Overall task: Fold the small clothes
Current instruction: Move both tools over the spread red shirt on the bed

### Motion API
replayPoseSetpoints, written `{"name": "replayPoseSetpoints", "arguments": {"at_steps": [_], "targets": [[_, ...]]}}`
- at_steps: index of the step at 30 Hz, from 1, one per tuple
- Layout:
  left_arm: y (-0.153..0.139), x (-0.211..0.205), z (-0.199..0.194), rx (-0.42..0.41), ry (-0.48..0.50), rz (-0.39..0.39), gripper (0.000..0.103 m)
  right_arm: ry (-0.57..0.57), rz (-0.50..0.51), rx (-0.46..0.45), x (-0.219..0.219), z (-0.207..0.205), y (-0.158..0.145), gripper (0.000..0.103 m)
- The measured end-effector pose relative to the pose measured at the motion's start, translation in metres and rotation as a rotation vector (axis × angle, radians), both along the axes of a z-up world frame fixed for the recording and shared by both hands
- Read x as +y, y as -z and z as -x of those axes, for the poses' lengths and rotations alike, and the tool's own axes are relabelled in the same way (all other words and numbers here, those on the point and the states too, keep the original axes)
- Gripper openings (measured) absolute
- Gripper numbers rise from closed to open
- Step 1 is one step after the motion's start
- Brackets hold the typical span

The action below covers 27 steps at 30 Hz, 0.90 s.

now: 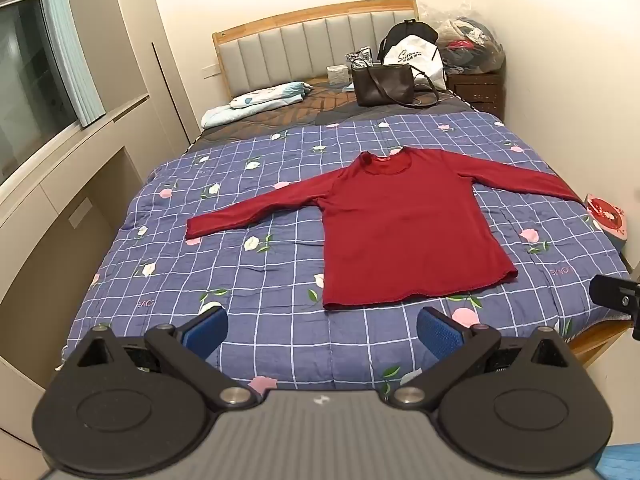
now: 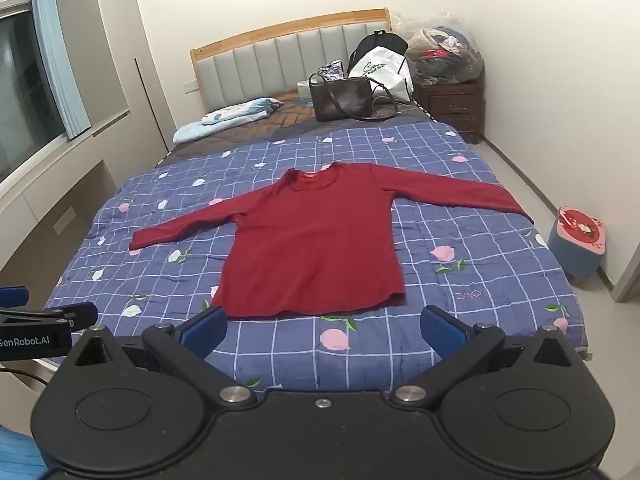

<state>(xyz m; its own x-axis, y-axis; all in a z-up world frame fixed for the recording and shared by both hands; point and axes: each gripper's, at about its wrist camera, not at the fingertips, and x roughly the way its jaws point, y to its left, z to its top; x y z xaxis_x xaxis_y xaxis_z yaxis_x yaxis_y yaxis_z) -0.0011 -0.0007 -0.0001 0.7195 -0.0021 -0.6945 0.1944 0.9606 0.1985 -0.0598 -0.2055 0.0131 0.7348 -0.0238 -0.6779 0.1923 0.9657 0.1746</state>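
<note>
A red long-sleeved top [image 1: 404, 232] lies flat and face up on the blue checked quilt [image 1: 272, 280] that covers the near part of the bed, neckline toward the far headboard [image 1: 312, 44] and hem toward the near edge. Both sleeves are spread out to the sides: the left one angles down toward the near left, the right one reaches to the right edge of the quilt. The body of the top looks smooth, with the hem slightly wavy.

The left claw [image 1: 322, 330] hangs above the near edge of the quilt, its blue-padded fingers [image 1: 206, 330] spread wide apart and grasping nothing; the hem of the top lies just beyond them. The right claw [image 2: 322, 330] is likewise released, pads wide apart and empty, above the quilt just short of the hem (in its view the top sits a little to the left of centre). Each claw shows at the edge of the other's view.

At the far end of the bed a brown shoulder bag [image 1: 382, 84] stands on the bare mattress, with a white shopping bag [image 1: 416, 58] behind it and a folded pale blue cloth [image 1: 264, 98] to the left. A small stool [image 2: 578, 240] with a red and pink top stands on the floor right of the bed.
</note>
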Motion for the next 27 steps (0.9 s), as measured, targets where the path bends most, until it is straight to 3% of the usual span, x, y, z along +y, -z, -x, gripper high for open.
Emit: {"name": "replayPoseSetpoints", "arguments": {"at_steps": [13,27], "targets": [[0.002,0.0,-0.006,0.019,0.006,-0.007,0.103,0.005,0.009,0.021,-0.027,0.0,0.013,0.103],[0.004,0.002,-0.011,0.038,0.008,-0.01,0.103,0.059,0.07,0.097,-0.021,-0.003,0.015,0.103]]}}
